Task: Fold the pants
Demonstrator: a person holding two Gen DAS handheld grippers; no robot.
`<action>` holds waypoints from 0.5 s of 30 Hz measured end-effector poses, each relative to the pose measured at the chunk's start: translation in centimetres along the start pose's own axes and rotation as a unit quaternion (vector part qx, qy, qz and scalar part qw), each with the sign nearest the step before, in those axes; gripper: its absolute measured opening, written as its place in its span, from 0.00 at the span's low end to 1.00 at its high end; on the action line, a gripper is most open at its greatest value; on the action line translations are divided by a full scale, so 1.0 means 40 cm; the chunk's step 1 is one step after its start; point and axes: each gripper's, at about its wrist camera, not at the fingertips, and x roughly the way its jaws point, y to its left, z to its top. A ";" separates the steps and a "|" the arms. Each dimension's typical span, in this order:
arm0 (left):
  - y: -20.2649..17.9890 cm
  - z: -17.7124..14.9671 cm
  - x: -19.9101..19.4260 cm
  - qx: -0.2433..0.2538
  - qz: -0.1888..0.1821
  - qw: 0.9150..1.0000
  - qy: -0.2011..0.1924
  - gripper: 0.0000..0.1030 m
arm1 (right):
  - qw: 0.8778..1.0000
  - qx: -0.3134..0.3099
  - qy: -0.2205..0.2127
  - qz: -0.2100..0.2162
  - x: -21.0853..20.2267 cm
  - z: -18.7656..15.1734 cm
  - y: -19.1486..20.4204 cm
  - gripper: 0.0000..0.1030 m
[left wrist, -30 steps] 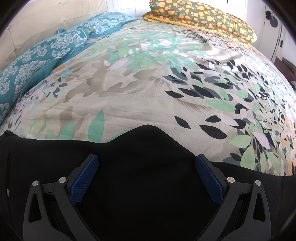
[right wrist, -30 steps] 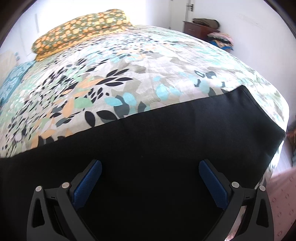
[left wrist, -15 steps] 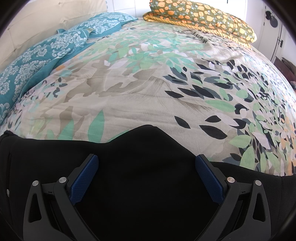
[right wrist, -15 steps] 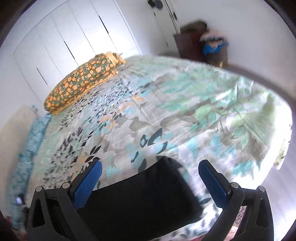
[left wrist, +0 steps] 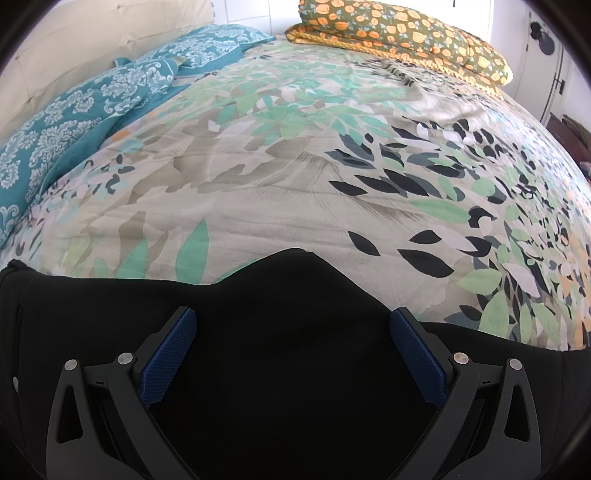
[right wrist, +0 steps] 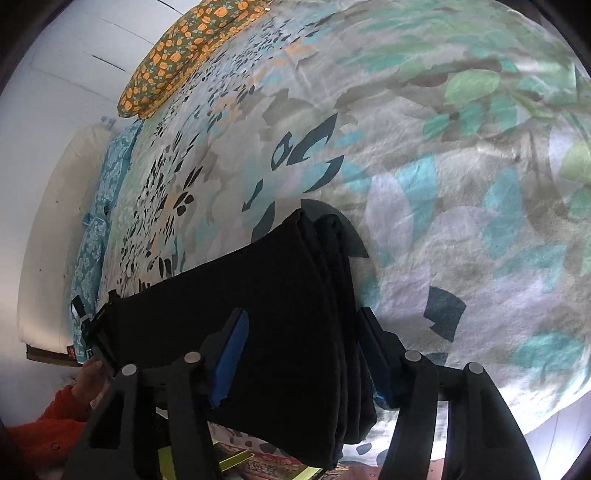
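Note:
The black pants [left wrist: 288,354] lie along the near edge of the bed, filling the bottom of the left wrist view. My left gripper [left wrist: 293,325] is open, its blue pads wide apart above the black cloth near the waist. In the right wrist view my right gripper [right wrist: 301,332] has its jaws partly closed around a bunched, layered end of the pants [right wrist: 280,314], lifted off the bedspread and tilted. The far end of the pants reaches the other gripper [right wrist: 88,332] at the lower left, where a hand in an orange sleeve shows.
The bed carries a leaf-print bedspread [left wrist: 295,166]. An orange-flowered pillow [left wrist: 399,33] lies at the head and teal patterned pillows [left wrist: 92,103] along the left side. A cream headboard [left wrist: 74,44] is behind them. The floor shows below the bed edge [right wrist: 258,461].
My right gripper has risen and rolled over, lifting the leg end of the pants, and its jaws have narrowed around the gathered cloth. The left gripper has not moved.

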 end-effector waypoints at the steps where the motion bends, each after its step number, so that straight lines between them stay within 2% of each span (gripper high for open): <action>1: 0.000 0.000 0.000 0.000 0.000 1.000 0.000 1.00 | 1.000 0.005 0.006 0.017 0.002 -0.001 -0.006 0.60; 3: 0.000 0.000 0.000 0.000 0.000 1.000 0.000 1.00 | 0.999 0.012 0.019 0.041 0.009 -0.004 -0.019 0.60; 8: 0.000 0.000 0.000 0.000 0.000 1.000 0.000 1.00 | 0.998 0.045 0.015 0.050 0.023 -0.002 -0.045 0.54; 9: 0.000 0.000 0.000 0.000 0.000 1.000 0.000 1.00 | 0.998 0.048 0.017 0.045 0.023 -0.001 -0.045 0.49; 10: 0.000 0.000 0.001 0.000 0.000 1.000 0.000 1.00 | 0.997 0.056 0.023 0.046 0.024 -0.001 -0.051 0.29; 11: 0.000 0.000 0.001 -0.001 -0.001 1.000 0.000 1.00 | 0.994 0.076 0.031 0.074 0.030 -0.008 -0.056 0.16; 13: 0.000 0.000 0.000 -0.001 -0.001 1.000 0.000 1.00 | 0.992 0.081 0.022 0.092 0.023 -0.021 -0.033 0.14; 15: 0.000 0.001 0.000 -0.001 0.000 1.000 0.000 1.00 | 0.988 0.087 -0.002 0.131 0.006 -0.033 0.011 0.14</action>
